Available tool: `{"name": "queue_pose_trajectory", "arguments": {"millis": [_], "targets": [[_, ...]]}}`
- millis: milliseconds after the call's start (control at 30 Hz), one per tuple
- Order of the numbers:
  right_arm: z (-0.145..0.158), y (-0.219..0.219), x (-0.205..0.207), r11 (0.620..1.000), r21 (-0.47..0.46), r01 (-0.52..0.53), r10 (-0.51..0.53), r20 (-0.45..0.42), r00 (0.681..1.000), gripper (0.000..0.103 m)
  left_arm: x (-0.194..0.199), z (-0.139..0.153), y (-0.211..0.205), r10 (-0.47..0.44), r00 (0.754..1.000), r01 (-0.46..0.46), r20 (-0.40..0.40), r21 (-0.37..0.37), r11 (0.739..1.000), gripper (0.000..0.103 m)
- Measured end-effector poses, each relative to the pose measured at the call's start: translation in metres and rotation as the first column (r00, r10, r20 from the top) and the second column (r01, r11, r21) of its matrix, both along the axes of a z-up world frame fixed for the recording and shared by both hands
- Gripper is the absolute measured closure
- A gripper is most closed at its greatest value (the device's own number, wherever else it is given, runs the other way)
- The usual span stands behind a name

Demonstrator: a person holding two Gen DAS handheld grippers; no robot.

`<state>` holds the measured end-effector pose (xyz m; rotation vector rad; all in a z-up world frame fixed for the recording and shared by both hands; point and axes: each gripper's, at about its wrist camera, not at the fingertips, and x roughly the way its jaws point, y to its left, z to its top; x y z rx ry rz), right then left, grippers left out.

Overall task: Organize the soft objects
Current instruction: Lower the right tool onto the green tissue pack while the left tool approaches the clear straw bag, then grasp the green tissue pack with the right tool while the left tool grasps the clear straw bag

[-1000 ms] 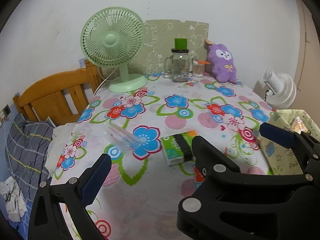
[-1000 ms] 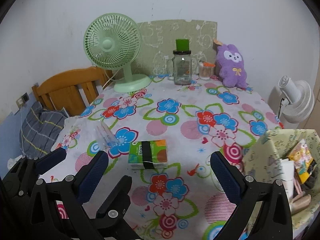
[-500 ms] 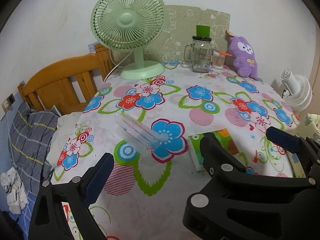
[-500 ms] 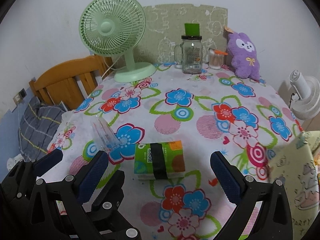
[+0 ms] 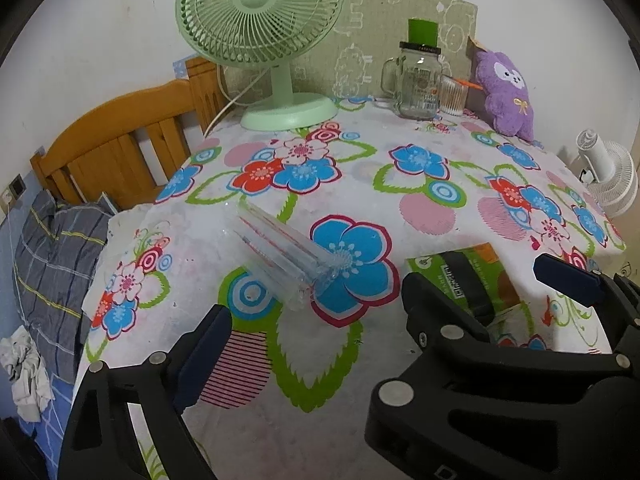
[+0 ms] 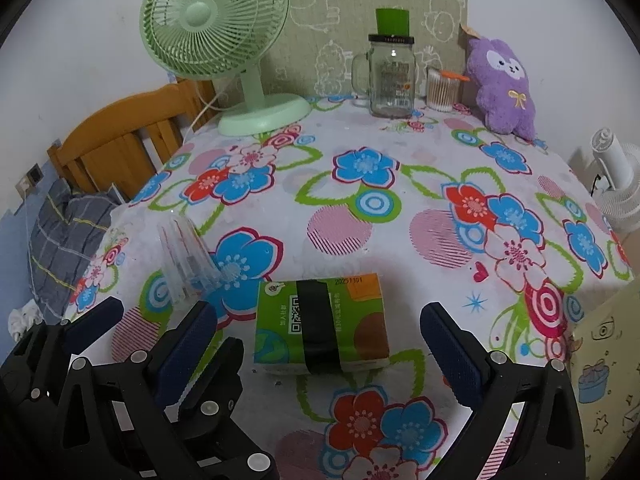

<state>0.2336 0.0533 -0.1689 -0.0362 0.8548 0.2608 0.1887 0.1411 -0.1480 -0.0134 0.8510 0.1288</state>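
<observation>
L gripper wide open w/ nothing held, jaws having just closed a little; it hangs above the surface, a floral cloth; the clear plastic packet lies on the cloth just ahead of its jaws, not touched, w/ one end on a blue flower; R gripper also gapes wide, empty; green tissue pack w/ black band lies flat on the surface between its two fingers, pads apart from it on both sides; in the L view that pack is half hidden behind the R gripper's arm; purple plush toy sits upright at far R corner, against the wall; nr it a glass jar w/ green lid & a cotton-swab tub; green fan stands far L.
</observation>
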Motion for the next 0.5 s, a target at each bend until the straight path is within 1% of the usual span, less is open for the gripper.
{"name": "queue_pose_trajectory", "arguments": {"millis": [33, 167, 400, 500], "targets": [[-0.002, 0.001, 0.002, 1.0, -0.003, -0.005, 0.005, -0.008, 1.0, 0.006, 0.001, -0.002, 0.001, 0.002, 1.0, -0.002, -0.006, -0.002, 1.0, 0.008], [-0.009, 0.005, 0.007, 1.0, -0.014, -0.009, 0.009, -0.034, 0.999, 0.01, 0.004, -0.007, 0.003, 0.008, 0.999, -0.008, -0.034, -0.007, 1.0, 0.008], [-0.019, 0.008, 0.014, 1.0, -0.026, -0.008, 0.006, -0.079, 0.997, 0.027, 0.008, -0.014, 0.003, -0.002, 0.998, 0.001, -0.067, -0.013, 1.0, 0.008], [-0.02, 0.009, 0.015, 0.999, -0.032, -0.013, 0.011, -0.086, 0.996, 0.029, 0.009, -0.014, 0.003, -0.004, 0.997, 0.002, -0.075, -0.025, 1.0, 0.008]]}}
